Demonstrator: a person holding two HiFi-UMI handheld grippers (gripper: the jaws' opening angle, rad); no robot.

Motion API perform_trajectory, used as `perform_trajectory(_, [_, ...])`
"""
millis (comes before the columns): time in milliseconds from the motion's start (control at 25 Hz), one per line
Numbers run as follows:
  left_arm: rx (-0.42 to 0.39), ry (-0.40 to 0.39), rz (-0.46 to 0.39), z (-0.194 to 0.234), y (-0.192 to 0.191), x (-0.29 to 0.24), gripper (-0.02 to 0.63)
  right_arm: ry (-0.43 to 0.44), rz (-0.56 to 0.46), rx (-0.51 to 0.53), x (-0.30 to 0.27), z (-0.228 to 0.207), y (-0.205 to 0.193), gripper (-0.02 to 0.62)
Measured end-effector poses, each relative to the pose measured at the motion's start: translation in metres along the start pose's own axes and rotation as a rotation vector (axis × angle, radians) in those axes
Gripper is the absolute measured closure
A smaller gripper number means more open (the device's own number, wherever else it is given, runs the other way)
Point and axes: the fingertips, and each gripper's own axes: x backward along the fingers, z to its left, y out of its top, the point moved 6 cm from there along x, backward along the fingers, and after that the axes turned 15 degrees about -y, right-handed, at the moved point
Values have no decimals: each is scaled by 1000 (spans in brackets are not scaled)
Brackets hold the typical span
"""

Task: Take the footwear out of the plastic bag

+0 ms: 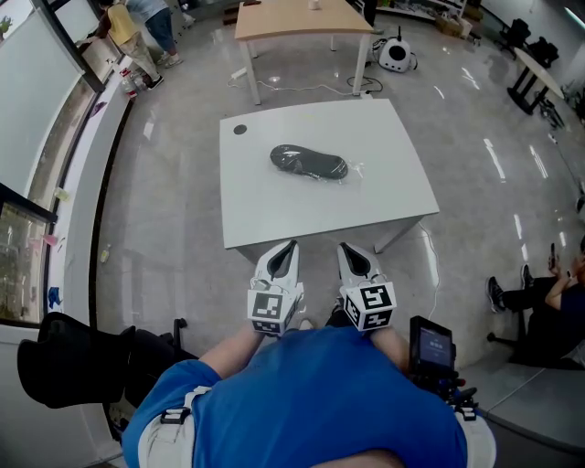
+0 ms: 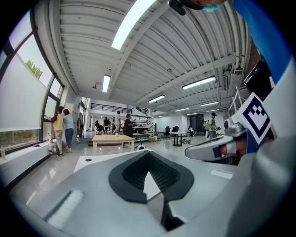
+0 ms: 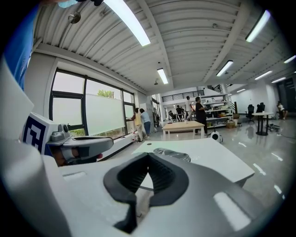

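A dark shoe in a clear plastic bag (image 1: 310, 163) lies near the middle of the white table (image 1: 274, 210). The right gripper view shows the bagged shoe (image 3: 172, 154) flat on the table top, ahead of the jaws. My left gripper (image 1: 286, 248) and right gripper (image 1: 347, 249) are held side by side close to my chest, just short of the table's near edge. Both are shut with nothing in them. In the left gripper view the left gripper (image 2: 149, 156) faces the table edge, with the right gripper's body (image 2: 217, 147) beside it.
A wooden table (image 1: 302, 18) stands beyond the white one, with a round white robot (image 1: 395, 55) on the floor next to it. People stand by the windows at far left (image 1: 137, 32). A seated person's legs (image 1: 535, 297) are at the right. A black chair (image 1: 73, 358) is at my left.
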Motion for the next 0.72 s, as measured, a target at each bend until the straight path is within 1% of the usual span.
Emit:
perform_trajectory(200, [9, 18, 11, 24, -4, -25, 600, 20, 10, 0, -39, -12, 4, 592])
perform_trajectory(480, [1, 60, 33, 64, 1, -83, 600, 60, 2, 14, -105, -44, 29, 592])
perform_trajectory(600, [-2, 80, 62, 78, 1, -111, 600, 74, 14, 15, -132, -64, 35, 592])
perform_trajectory(720, [4, 107, 104, 91, -3, -135, 600, 108, 43, 28, -158, -81, 35, 592])
